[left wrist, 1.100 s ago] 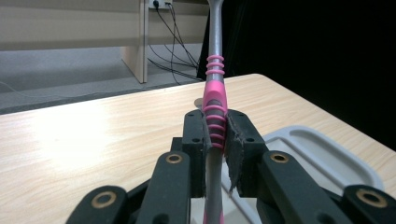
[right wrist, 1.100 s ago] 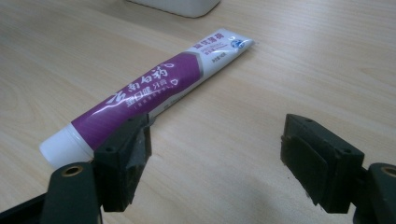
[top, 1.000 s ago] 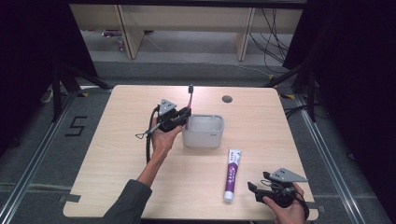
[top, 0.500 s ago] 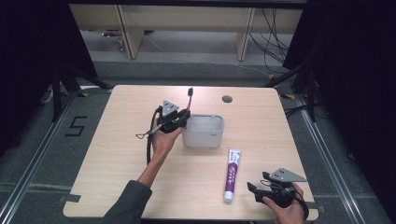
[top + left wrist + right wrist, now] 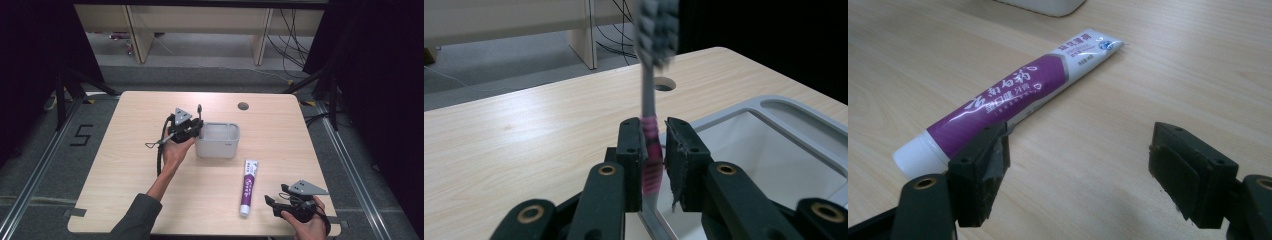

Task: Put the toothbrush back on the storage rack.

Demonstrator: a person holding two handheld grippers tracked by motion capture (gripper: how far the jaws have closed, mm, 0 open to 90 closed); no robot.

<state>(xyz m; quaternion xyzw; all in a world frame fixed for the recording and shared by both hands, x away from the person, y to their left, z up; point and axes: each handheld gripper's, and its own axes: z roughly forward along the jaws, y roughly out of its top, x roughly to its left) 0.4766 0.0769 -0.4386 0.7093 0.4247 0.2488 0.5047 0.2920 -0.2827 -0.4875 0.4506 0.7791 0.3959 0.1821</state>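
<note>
A grey and pink toothbrush (image 5: 648,100) stands upright between the jaws of my left gripper (image 5: 654,135), which is shut on its handle. In the high view that left gripper (image 5: 192,126) sits at the left wall of a grey rectangular bin (image 5: 218,140), with the toothbrush (image 5: 199,111) sticking up. A purple and white toothpaste tube (image 5: 248,186) lies on the table in front of the bin. My right gripper (image 5: 272,202) is open near the front right, just right of the tube's cap end. In the right gripper view the tube (image 5: 1003,99) lies beyond the left jaw.
The wooden table (image 5: 125,165) has a round cable hole (image 5: 243,106) at the back. Shelving legs and cables stand on the floor behind the table. A floor mark "5" (image 5: 81,135) lies to the left.
</note>
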